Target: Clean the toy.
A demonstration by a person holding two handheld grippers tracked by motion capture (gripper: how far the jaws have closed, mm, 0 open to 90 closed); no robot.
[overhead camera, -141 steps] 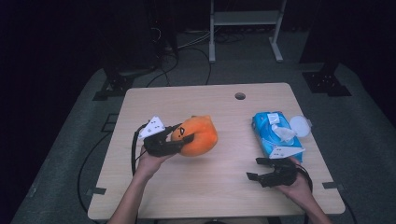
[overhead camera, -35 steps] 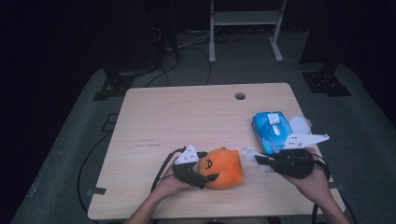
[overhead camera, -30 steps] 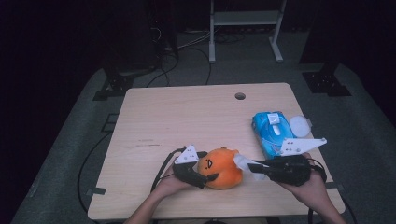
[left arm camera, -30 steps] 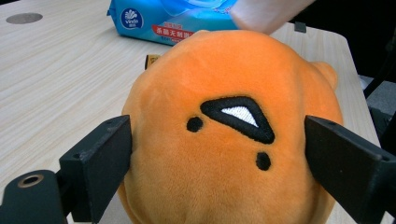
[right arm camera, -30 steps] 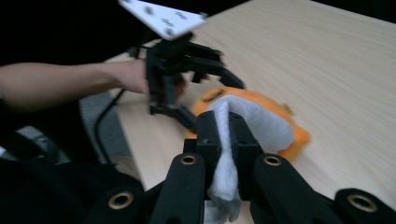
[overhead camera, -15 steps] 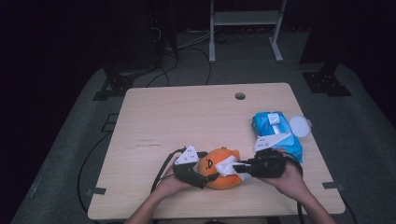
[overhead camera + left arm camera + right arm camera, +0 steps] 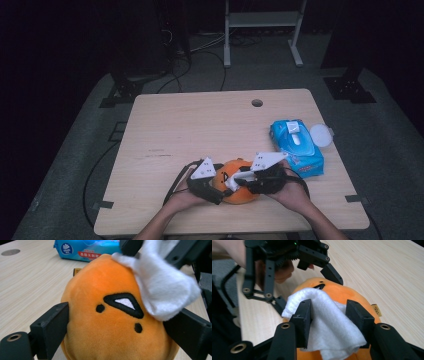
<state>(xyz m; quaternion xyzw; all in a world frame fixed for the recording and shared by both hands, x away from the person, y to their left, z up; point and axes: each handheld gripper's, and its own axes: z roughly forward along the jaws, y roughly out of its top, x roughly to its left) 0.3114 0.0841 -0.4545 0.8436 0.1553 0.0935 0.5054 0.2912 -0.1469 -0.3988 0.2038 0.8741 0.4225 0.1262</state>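
Note:
An orange plush toy (image 7: 239,189) with a black stitched face (image 7: 122,302) rests on the table near its front edge. My left gripper (image 7: 215,187) is shut on the toy's sides (image 7: 112,325). A white wipe (image 7: 239,176) lies draped over the top of the toy (image 7: 352,293). My right gripper (image 7: 330,312) comes in from the right and straddles the wipe (image 7: 329,325). Its jaws have just been opening and now stand apart, with the loose wipe between them. In the left gripper view the wipe (image 7: 162,290) hangs over the toy's upper right.
A blue pack of wipes (image 7: 296,147) lies at the table's right edge, a round white lid (image 7: 320,135) beside it. A cable hole (image 7: 257,103) sits near the far edge of the wooden table (image 7: 200,130). A metal stand (image 7: 262,20) is on the floor beyond.
My right gripper moved left and down from beside the blue pack onto the toy, carrying the wipe, and its jaws parted. The left gripper and toy stayed put.

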